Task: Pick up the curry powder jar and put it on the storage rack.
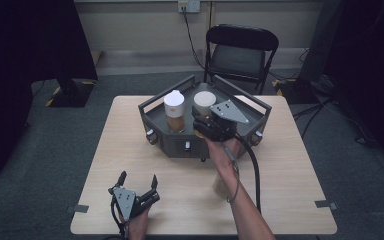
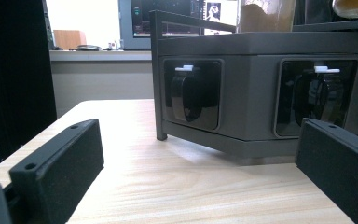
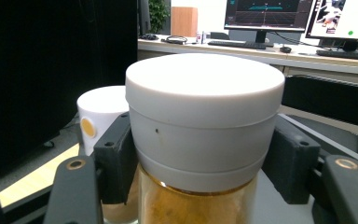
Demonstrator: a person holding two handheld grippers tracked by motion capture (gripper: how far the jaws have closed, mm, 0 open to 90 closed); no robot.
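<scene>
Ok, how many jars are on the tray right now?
2. A narrower white-capped jar stands at the tray's left; a wider jar sits right of it, gripped by the right gripper.

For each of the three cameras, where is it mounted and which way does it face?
High view: above the table's near edge, looking forward and down; both forearms, left gripper, right gripper.
Left gripper view: low over the table, facing the grey tray's side; open jaws.
Right gripper view: jaws shut on the wide white-lidded jar.
Shared: tray, jars.
</scene>
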